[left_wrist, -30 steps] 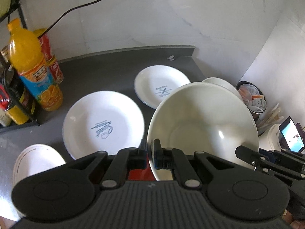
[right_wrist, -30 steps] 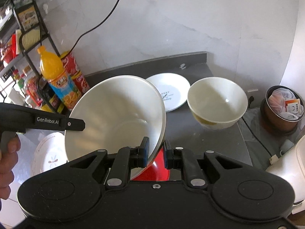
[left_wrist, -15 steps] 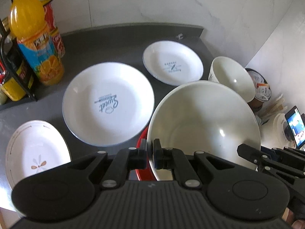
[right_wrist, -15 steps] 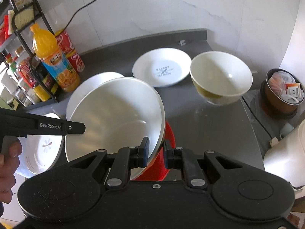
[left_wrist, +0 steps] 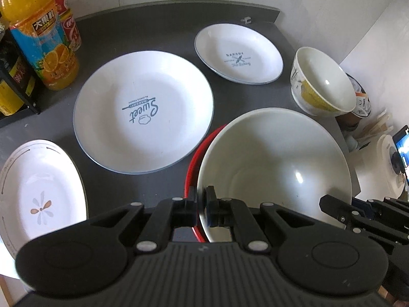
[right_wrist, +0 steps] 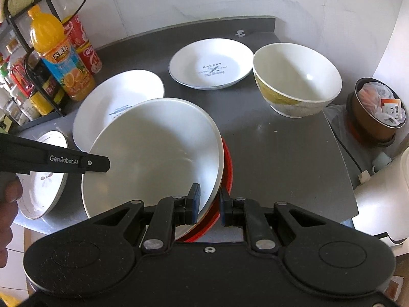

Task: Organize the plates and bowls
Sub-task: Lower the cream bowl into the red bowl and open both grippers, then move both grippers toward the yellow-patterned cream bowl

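Grey countertop (left_wrist: 158,28) is seen from the left wrist with three plates unstacked while the left gripper (left_wrist: 202,206) is clamped on the white bowl (left_wrist: 276,158), whose opposite rim is pinched by the right gripper (right_wrist: 208,203) in the right view, a patterned bowl (right_wrist: 296,84) left apart.

The left gripper (left_wrist: 201,204) pinches the bowl's (left_wrist: 276,158) near rim, angled steeply down. The right gripper (right_wrist: 209,204) clamps the bowl's opposite rim.
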Demonstrator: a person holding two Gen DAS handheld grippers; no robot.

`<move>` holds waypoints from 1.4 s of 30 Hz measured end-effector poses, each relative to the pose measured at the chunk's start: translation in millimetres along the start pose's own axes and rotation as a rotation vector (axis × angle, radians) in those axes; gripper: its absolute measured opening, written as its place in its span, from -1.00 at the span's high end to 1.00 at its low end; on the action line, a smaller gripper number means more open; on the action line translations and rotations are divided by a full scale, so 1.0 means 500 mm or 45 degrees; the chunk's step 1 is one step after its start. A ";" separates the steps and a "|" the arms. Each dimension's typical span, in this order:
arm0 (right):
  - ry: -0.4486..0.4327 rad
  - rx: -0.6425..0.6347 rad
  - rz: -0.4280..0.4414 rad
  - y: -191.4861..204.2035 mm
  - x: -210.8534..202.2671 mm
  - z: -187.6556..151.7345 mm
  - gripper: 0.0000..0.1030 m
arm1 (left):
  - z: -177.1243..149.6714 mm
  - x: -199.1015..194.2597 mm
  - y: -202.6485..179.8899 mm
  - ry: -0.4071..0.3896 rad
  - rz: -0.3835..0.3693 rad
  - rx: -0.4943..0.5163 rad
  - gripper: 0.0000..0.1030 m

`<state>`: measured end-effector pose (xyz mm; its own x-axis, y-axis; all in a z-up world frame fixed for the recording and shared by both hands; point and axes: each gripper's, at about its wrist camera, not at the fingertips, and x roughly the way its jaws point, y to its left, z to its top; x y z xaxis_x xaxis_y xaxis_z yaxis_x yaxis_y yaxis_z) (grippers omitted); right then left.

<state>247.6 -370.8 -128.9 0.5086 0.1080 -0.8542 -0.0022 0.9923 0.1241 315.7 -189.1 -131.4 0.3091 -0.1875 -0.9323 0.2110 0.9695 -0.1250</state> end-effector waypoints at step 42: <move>-0.379 0.506 -0.164 0.015 -0.167 -0.038 -0.82 | 0.043 -0.149 0.012 -0.253 -0.141 0.368 -0.51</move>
<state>188.7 -371.3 -66.3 0.7063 -0.0934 -0.7017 0.3748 0.8903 0.2587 313.7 -172.5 -55.3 0.4377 -0.3435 -0.8309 0.4978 0.8622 -0.0942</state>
